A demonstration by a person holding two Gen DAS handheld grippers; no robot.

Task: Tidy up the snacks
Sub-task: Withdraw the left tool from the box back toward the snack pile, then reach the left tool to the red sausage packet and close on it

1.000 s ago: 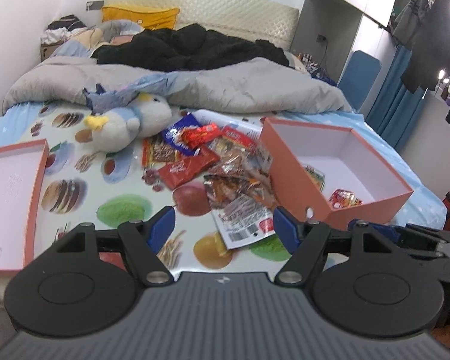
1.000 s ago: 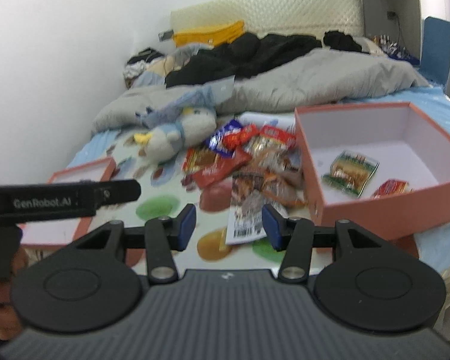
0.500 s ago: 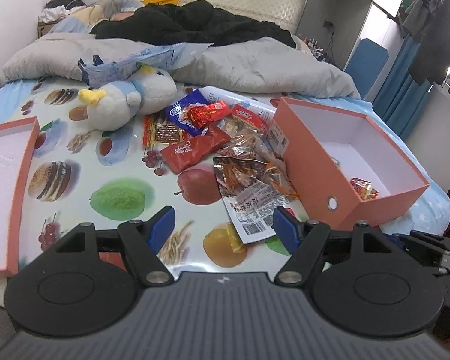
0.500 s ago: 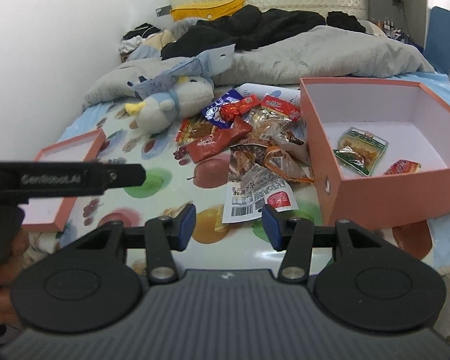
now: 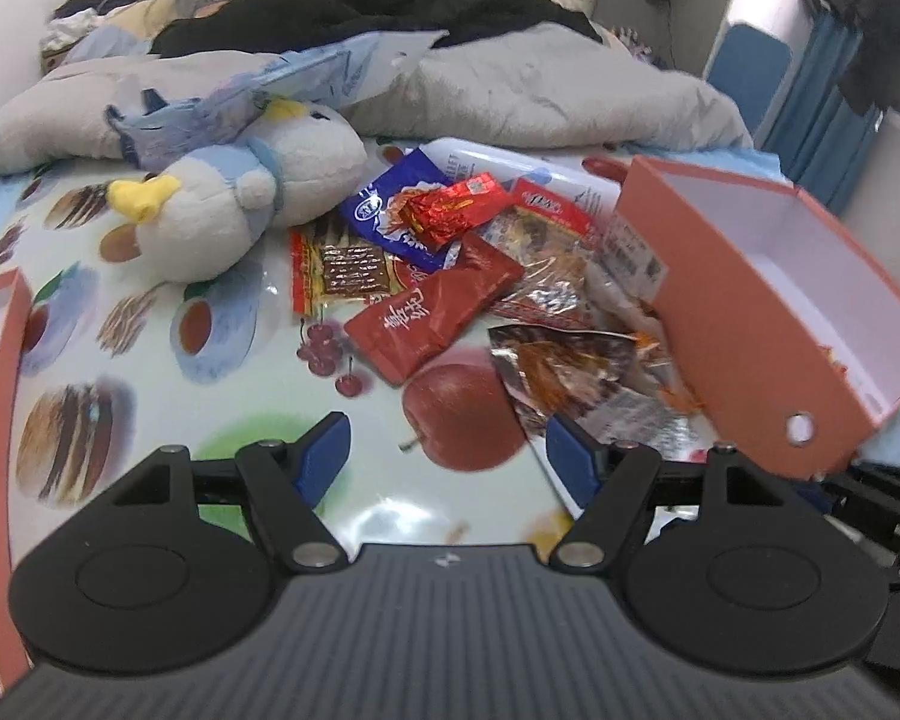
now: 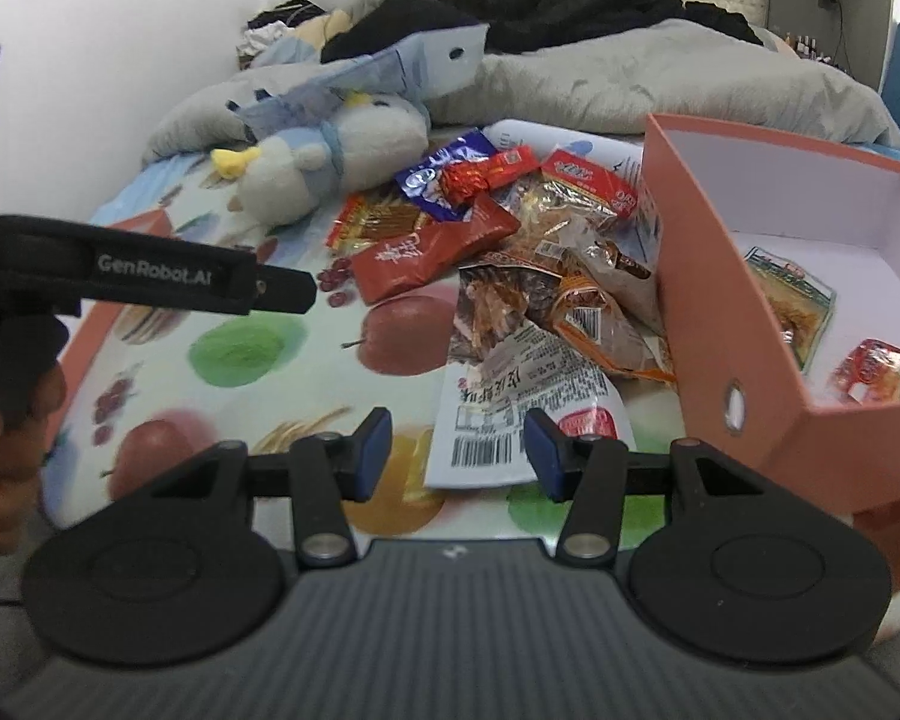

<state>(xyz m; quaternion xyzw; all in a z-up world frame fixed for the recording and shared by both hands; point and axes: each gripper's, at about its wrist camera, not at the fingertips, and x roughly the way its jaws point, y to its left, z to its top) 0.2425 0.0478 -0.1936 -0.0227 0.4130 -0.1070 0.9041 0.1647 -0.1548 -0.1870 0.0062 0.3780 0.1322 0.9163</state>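
We look out over a bed (image 6: 270, 372). Ahead of the right gripper (image 6: 456, 450), a heap of snack packets (image 6: 528, 276) lies on the bed sheet. One flat packet (image 6: 510, 414) of the heap lies nearest, just ahead of the right finger. Right of the heap, touching it, stands an open box (image 6: 708, 294); in it lie two packets (image 6: 798, 312), apart from each other. Left of the heap and farther off lies a plush toy (image 6: 324, 162), with a bunched quilt (image 6: 660, 84) behind both. From the left gripper (image 5: 444, 456), the heap sits ahead and to the right, the box lid (image 5: 0, 396) at far left.
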